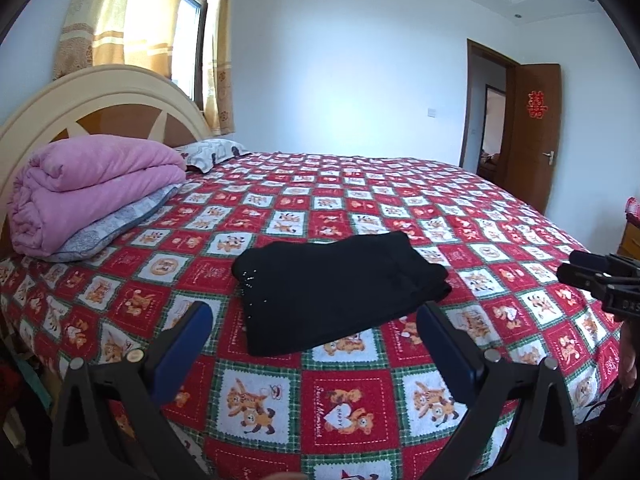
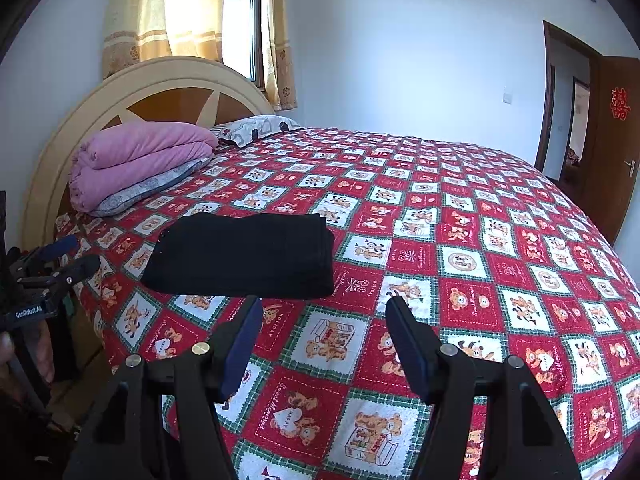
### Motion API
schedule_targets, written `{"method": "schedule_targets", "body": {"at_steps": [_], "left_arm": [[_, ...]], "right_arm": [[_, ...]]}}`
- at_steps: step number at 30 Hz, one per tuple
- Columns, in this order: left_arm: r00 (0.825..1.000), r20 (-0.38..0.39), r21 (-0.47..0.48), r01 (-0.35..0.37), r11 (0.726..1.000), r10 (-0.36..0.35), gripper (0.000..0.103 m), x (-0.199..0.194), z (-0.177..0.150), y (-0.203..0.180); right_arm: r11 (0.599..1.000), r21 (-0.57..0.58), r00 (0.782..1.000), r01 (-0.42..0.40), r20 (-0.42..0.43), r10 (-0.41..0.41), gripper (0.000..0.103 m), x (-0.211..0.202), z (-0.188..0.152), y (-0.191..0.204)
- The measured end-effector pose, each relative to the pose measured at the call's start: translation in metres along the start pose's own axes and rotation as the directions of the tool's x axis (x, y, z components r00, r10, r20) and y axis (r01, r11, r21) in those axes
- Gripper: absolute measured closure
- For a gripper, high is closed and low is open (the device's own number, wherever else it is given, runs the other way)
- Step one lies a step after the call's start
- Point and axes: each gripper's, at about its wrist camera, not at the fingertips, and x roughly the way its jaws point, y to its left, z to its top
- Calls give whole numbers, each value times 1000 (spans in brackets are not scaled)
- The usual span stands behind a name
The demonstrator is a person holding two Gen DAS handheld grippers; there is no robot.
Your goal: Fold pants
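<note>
The black pants (image 1: pixel 336 288) lie folded into a compact rectangle on the red patterned bedspread (image 1: pixel 400 208), near the bed's front edge. They also show in the right wrist view (image 2: pixel 244 258). My left gripper (image 1: pixel 314 314) is open and empty, held just short of the pants' near edge. My right gripper (image 2: pixel 324 308) is open and empty, held back from the pants and slightly to their right. The right gripper shows at the right edge of the left wrist view (image 1: pixel 600 276); the left one shows at the left edge of the right wrist view (image 2: pixel 56 260).
A folded pink quilt (image 1: pixel 88 184) on a grey pillow (image 1: pixel 108 232) sits by the curved headboard (image 1: pixel 100 96). A patterned pillow (image 1: pixel 212 152) lies behind it. A window with curtains (image 1: pixel 160 16) is at back left. An open brown door (image 1: pixel 532 132) stands at the right.
</note>
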Motion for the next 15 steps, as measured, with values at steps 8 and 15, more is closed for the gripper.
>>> {"method": "schedule_targets", "body": {"at_steps": [8, 15], "left_arm": [[1000, 6, -38, -5, 999, 5, 0, 0, -6, 6], [1000, 8, -27, -4, 1000, 4, 0, 3, -7, 5]], "right_arm": [[1000, -4, 1000, 4, -5, -4, 38, 1, -1, 1], [1000, -4, 1000, 4, -12, -4, 38, 3, -3, 1]]}}
